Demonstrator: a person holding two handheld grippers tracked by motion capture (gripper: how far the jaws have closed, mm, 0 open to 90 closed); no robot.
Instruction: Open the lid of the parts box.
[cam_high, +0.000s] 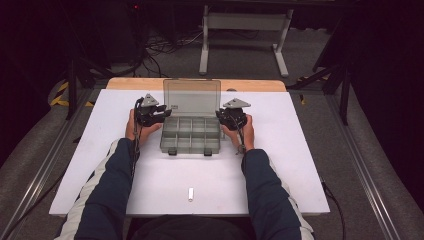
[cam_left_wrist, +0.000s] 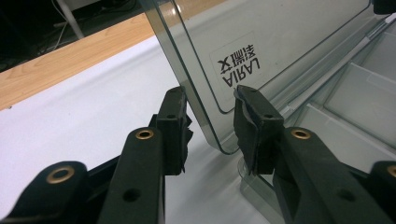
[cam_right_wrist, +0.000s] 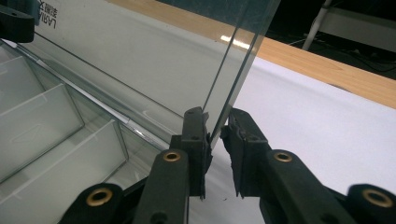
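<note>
Open box (cam_high: 191, 135) at mid-surface (cam_high: 280, 165), lid (cam_high: 192, 97) upright. Left tongs (cam_left_wrist: 208, 120) spread around lid's left edge, pads clear of it; right tongs (cam_right_wrist: 215, 127) nearly shut on the right edge, actual grip impossible to tell. Small white piece (cam_high: 190, 194) near front edge.

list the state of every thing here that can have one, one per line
organizer box: open, standing on the white table, compartments look empty
lid: raised, upright behind the box
left tool: jaws straddle the lid's left edge, a clear gap at the far pad, so open
right tool: jaws straddle the lid's right edge, nearly closed; contact can't be judged
small white item: lying loose near the table's front edge
</note>
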